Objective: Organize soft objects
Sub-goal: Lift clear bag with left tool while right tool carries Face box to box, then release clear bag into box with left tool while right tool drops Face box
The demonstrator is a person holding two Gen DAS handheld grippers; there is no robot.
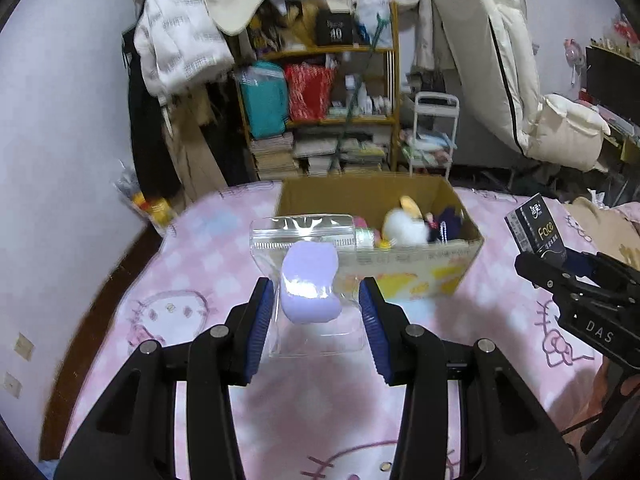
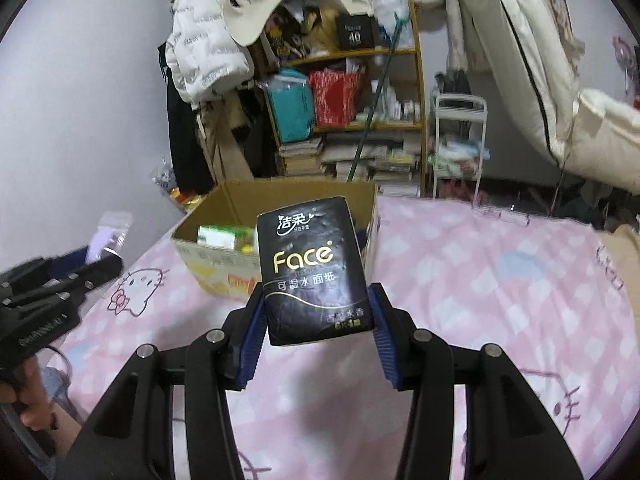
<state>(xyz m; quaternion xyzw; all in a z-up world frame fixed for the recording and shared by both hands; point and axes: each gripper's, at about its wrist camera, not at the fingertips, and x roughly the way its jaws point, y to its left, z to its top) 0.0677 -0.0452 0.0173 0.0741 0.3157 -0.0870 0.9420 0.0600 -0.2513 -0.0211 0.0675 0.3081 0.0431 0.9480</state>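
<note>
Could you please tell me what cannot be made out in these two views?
- Box contents: right wrist view, mostly hidden behind the tissue pack.
- White plush: left wrist view, blurred; its shape is unclear.
- Left gripper pads on the bag: contact unclear through clear plastic.

A lived-in bedroom at home. A bed [image 1: 192, 272] with a pink cartoon-cat sheet fills the foreground, and jackets [image 1: 180, 40] hang against the wall. Behind stand a wooden shelf [image 1: 394, 80] crammed with bags and stacked books [image 1: 312, 152], a small white cart [image 1: 434, 132] and a cream mattress [image 1: 492, 52] propped upright.
</note>
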